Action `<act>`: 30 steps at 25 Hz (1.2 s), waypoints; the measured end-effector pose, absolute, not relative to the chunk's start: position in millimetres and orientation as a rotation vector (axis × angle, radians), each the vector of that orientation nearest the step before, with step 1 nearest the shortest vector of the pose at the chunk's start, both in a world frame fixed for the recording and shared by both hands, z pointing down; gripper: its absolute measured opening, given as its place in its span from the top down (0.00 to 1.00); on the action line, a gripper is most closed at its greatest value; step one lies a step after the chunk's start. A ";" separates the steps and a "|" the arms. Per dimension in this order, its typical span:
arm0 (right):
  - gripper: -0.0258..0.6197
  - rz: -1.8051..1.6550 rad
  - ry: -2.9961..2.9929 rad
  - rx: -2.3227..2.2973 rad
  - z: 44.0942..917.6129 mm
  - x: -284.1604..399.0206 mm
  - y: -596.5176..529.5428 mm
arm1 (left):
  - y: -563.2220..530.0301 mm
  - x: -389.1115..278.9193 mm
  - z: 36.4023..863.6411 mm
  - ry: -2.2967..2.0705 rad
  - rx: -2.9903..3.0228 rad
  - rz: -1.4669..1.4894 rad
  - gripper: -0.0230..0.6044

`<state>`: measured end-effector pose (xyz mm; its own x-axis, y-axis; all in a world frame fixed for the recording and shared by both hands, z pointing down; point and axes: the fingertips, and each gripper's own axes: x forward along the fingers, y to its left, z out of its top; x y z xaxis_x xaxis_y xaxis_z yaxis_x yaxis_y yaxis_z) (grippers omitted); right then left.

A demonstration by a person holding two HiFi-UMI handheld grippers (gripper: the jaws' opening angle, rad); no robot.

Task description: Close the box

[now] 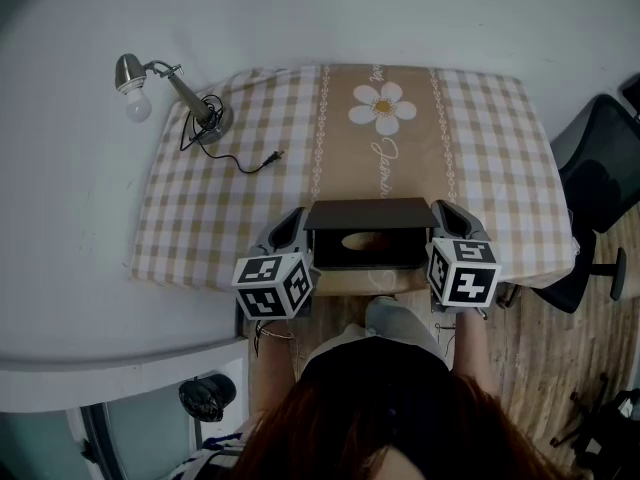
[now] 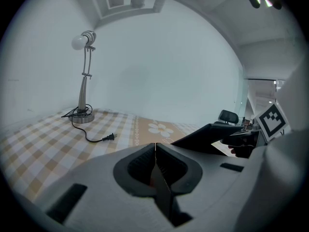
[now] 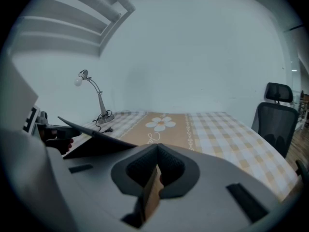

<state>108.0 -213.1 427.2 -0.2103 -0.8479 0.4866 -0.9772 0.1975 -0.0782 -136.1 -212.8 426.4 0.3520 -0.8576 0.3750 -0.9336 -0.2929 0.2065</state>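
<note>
1. The box [image 1: 368, 250] sits at the near edge of the table [image 1: 480, 138], right in front of me. Its dark lid [image 1: 368, 214] is up and tilted.
2. My left gripper [image 1: 290, 232] is on the box's left side. The fingers are pinched nearly together on a thin dark card edge [image 2: 163, 190].
3. Same deal with my right gripper [image 1: 450, 220] on the right side, clamped on a brown card flap [image 3: 151, 197].
4. The lamp [image 1: 170, 86] is off at the far left corner, well apart from the box, with its cord [image 1: 240, 160] loose on the cloth.

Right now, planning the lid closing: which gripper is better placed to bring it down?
Near tie. The left gripper and right gripper are each shut on a side of the box, flanking the raised lid evenly; lowering it probably takes both, so neither leads.
</note>
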 end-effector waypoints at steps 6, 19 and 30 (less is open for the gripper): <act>0.93 0.537 -2.150 1.713 426.7 105.1 -203.8 | -201.7 -125.6 428.2 -1.507 2.268 0.277 0.92; 0.93 0.550 -2.152 1.707 430.6 104.0 -178.1 | -182.9 -121.0 432.9 -1.474 2.299 0.304 0.92; 0.93 0.543 -2.151 1.701 432.2 91.6 -159.8 | -165.5 -123.6 430.9 -1.443 2.329 0.306 0.92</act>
